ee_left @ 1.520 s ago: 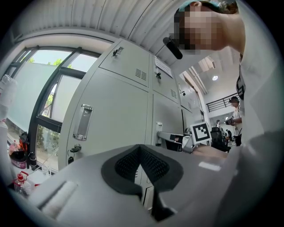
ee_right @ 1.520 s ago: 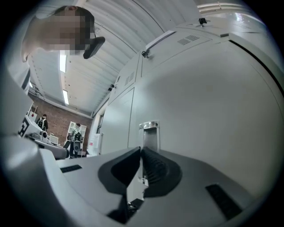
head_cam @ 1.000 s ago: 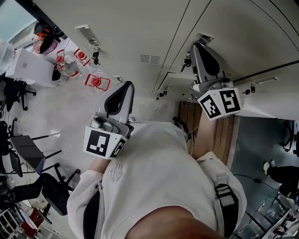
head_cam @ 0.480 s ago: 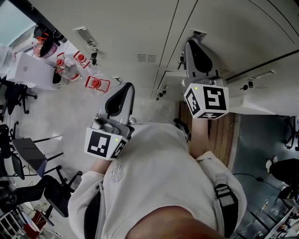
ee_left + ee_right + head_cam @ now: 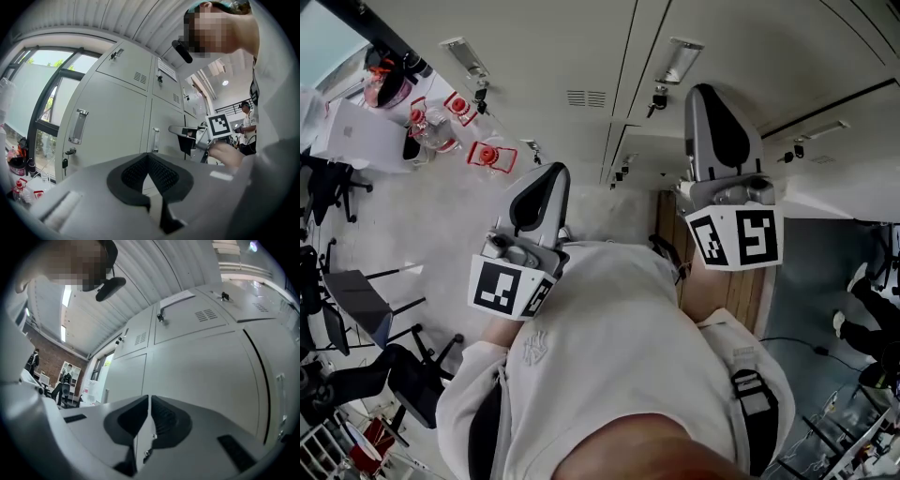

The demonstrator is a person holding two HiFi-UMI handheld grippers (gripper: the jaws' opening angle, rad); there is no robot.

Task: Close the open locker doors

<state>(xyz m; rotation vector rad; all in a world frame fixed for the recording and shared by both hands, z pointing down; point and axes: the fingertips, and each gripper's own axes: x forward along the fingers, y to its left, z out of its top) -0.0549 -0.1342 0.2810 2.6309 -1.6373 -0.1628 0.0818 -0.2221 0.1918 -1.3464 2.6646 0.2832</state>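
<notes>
A bank of pale grey lockers [image 5: 581,56] stands in front of me, and every door in view looks flush and shut. The left gripper view shows two doors with upright handles [image 5: 78,125] and key locks. My left gripper [image 5: 549,171] is shut and empty, a short way from the locker fronts [image 5: 117,112]. My right gripper [image 5: 703,90] is also shut with nothing in it, and its tip is close to a plain door panel [image 5: 201,371]. The right gripper's marker cube [image 5: 219,125] shows in the left gripper view.
A white table [image 5: 366,141] with red-capped bottles [image 5: 492,157] stands at the left by a window [image 5: 42,93]. Office chairs [image 5: 356,300] are below it. A wooden strip [image 5: 727,286] lies at the lockers' foot. Other people stand at the far right [image 5: 872,314].
My right gripper swung left, then came back right and further out along the lockers. The left gripper has stayed where it was.
</notes>
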